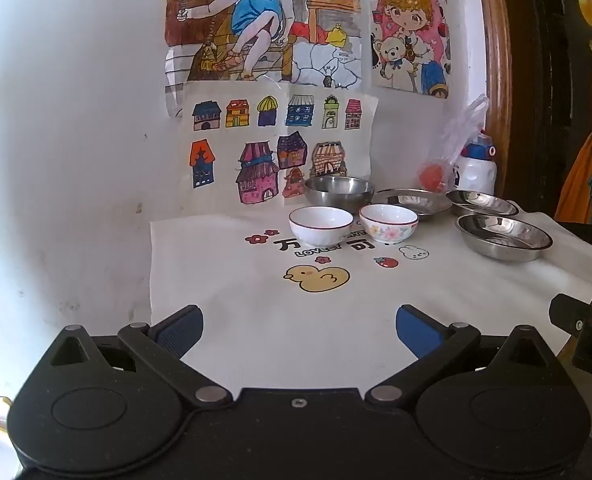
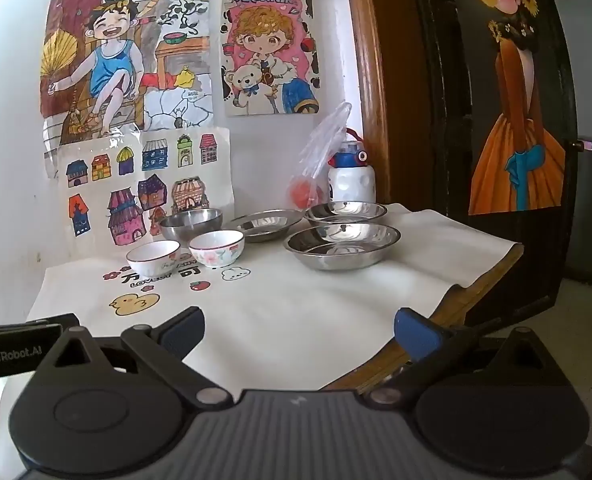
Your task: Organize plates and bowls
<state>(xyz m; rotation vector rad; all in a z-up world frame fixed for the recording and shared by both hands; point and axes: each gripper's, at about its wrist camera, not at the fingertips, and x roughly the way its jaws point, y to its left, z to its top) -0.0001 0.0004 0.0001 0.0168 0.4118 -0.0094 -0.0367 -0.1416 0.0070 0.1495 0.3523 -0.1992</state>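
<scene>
**Bowls and plates wait at the back of the desk, both hand-held grippers released**

Some things are hard to read. The printed words on the white cloth (image 2: 280,320) are partly covered by the two china bowls. The far steel plate (image 2: 346,212) is half hidden behind the nearest one in the right wrist view. A clear plastic bag (image 2: 320,152) blurs whatever red thing sits inside it, beside a white bottle (image 2: 351,182). Only a black edge of each tool shows in the other's camera (the label on one is cut off by the frame).

The left hand-held gripper (image 1: 299,334) is spread wide with nothing between its blue pads (image 1: 180,330), low over the near part of the desk (image 2: 448,312). From it, the plain white bowl (image 1: 321,226) lies at about 12 o'clock, well apart, with the flowered bowl (image 1: 388,222) just beside it toward 1 o'clock. The steel bowl (image 1: 339,192) sits right behind them. Three steel plates spread toward 2 o'clock, the nearest plate (image 1: 504,238) closest to the desk's right edge.

The right hand-held gripper (image 2: 299,334) is likewise released and empty. From it the china bowls lie at 11 o'clock, the middle steel plate (image 2: 268,224) at 12, the nearest plate just right of 12.
</scene>
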